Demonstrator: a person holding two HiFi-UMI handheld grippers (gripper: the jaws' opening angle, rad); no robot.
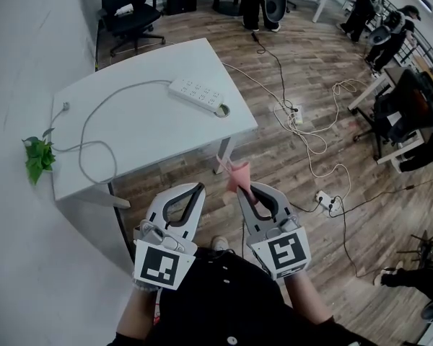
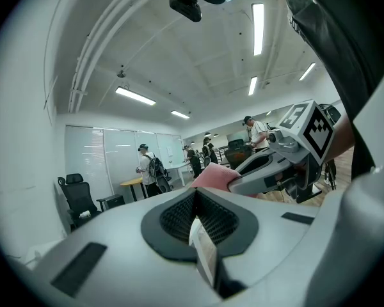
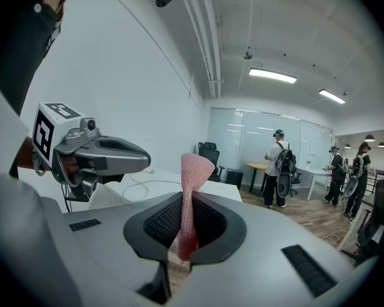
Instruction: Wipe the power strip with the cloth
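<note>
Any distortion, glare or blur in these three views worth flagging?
Head view: wide-angle bend at edges, even light, power strip sharp. Left gripper view: fisheye with dark corners, ceiling light blown out. Right gripper view: same fisheye; cloth in the jaws is sharp.

The strip [image 1: 197,95] lay on the table [image 1: 151,135], near its far right corner, and its cable [image 1: 108,96] ran left across the top to the left edge. A plant [image 1: 37,158] hung just left of the table; a chair [image 1: 128,11] stood behind it. In front, off the table, the left gripper [image 1: 195,191] sat beside the right gripper [image 1: 247,189], the cloth [image 1: 236,174] between the right's jaws.
</note>
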